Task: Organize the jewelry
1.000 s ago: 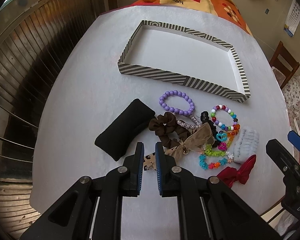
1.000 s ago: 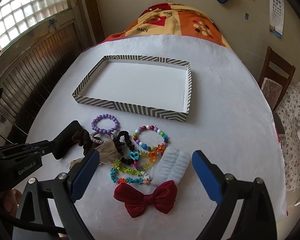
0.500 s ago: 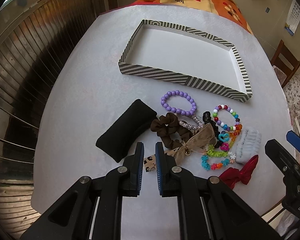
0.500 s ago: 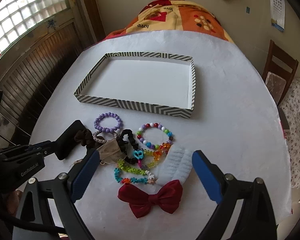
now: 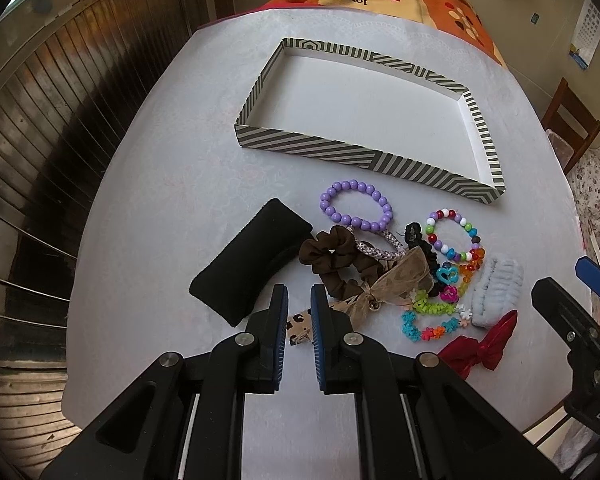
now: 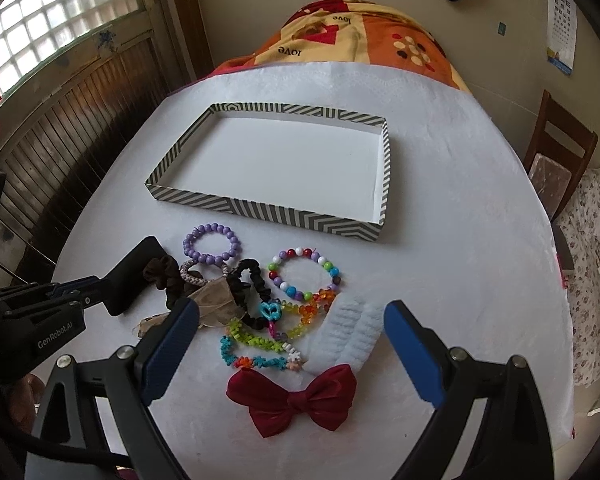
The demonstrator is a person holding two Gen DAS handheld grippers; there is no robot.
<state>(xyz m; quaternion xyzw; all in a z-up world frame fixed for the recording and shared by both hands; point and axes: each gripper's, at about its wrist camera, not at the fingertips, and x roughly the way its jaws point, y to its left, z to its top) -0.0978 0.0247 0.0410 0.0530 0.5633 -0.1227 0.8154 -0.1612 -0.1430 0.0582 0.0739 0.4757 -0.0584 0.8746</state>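
Left gripper (image 5: 298, 312) low over the near edge of a white-clothed table (image 5: 160, 220), jaws drawn close with only a narrow slit between. In that slit, a small leopard-print strip (image 5: 298, 324), tied to a sheer beige ribbon bow (image 5: 400, 280). Pinched or merely lying underneath: impossible to tell.

Right gripper (image 6: 292, 312) spread wide and grasping nothing, poised above a dark red velvet bow (image 6: 296, 398) and a fluffy white ribbed band (image 6: 352, 332), the two touching.

Jewelry heaped on the cloth between the grippers and a shallow rectangular tray with black-and-white striped walls (image 5: 340, 156), white inside.

- Nearest the tray: a purple round-bead bracelet (image 5: 374, 225), and to its right a multicoloured round-bead bracelet (image 5: 454, 256).
- Against the purple bracelet's near side: a silvery braided hair tie (image 5: 376, 250), overlapped by a brown fabric scrunchie (image 5: 332, 260).
- Left of the scrunchie and touching it: a black padded oblong cushion (image 5: 252, 260), lying askew.
- Middle of the heap: a black ruffled scrunchie (image 6: 256, 284), partly under the beige bow.
- Just in front of it: a bright blue heart charm (image 6: 270, 310) and a strand of green, turquoise and orange flower beads (image 6: 256, 356), reaching to the white band.
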